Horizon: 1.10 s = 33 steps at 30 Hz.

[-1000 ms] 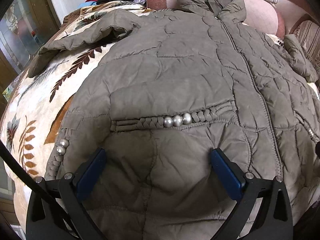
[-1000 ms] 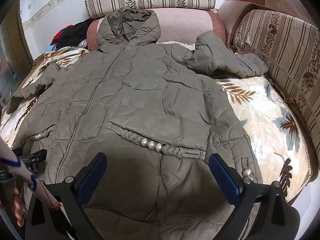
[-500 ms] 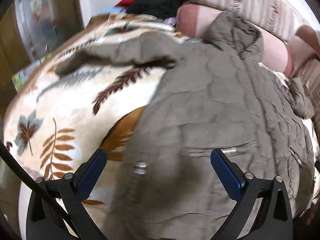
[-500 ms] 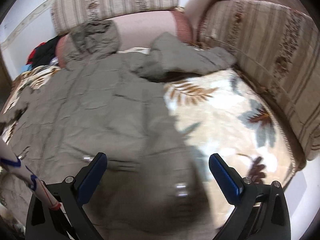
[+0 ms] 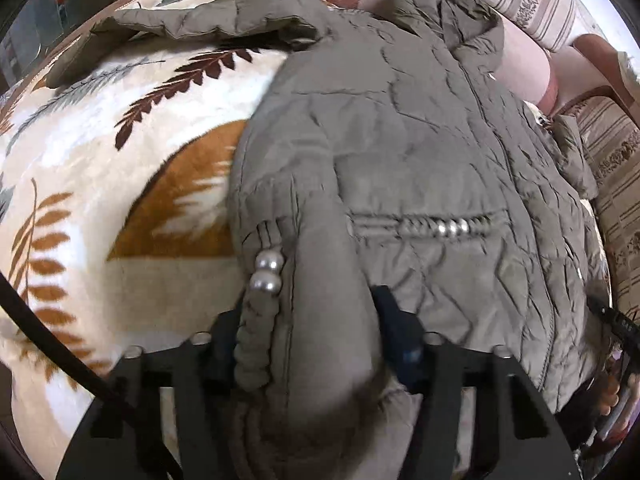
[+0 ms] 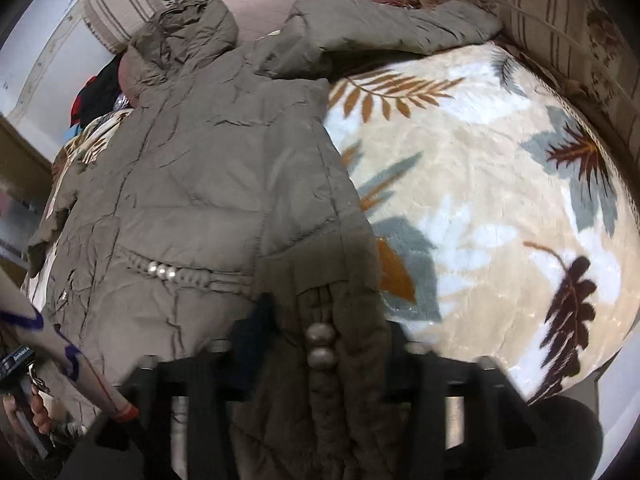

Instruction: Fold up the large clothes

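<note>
An olive quilted hooded jacket (image 5: 400, 140) lies front up on a leaf-print blanket (image 5: 100, 160), hood toward the sofa back; it also shows in the right wrist view (image 6: 200, 168). My left gripper (image 5: 308, 332) is shut on the jacket's lower left corner, by the braided trim with two pearl beads (image 5: 266, 272). My right gripper (image 6: 324, 332) is shut on the lower right corner, by its beaded trim (image 6: 320, 344). The jacket's sleeves (image 6: 384, 28) spread out to the sides.
A striped sofa back (image 6: 560, 8) and pink cushion (image 5: 524, 64) border the blanket (image 6: 500, 184) behind and on the right. A pile of dark and red clothes (image 6: 96, 92) lies at the far left corner. The person's hand (image 6: 24, 412) holds the other gripper at lower left.
Both grippers swung outward from the jacket's middle hem to its lower corners and closed on the fabric there. They were open before.
</note>
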{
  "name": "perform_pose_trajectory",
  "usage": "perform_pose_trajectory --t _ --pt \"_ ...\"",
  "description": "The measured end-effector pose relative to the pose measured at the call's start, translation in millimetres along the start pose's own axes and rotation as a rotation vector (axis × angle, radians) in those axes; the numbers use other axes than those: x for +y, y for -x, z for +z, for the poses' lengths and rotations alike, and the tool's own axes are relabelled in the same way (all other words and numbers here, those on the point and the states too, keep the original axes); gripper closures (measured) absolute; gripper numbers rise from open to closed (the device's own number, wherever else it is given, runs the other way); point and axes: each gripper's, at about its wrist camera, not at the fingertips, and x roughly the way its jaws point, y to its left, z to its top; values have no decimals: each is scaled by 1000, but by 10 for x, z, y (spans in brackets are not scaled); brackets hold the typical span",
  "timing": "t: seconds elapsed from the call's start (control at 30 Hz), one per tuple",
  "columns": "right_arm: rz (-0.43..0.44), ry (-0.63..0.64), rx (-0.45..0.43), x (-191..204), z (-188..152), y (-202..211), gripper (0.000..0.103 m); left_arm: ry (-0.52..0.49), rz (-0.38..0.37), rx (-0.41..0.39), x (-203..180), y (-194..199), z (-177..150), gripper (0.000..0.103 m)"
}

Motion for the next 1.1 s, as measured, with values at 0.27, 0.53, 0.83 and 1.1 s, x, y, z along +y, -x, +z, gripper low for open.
perform_pose_trajectory --t 0.27,0.53,0.83,1.1 --pt "-61 17 -30 -135 26 115 68 -58 70 -17 -301 148 -306 51" --pt "-197 51 -277 107 40 699 21 -31 165 -180 -194 693 -35 35" --pt "-96 249 -311 970 -12 720 15 -158 246 -263 -546 946 -93 28" --pt "-64 409 -259 1534 -279 450 15 -179 267 -287 -620 1026 -151 27"
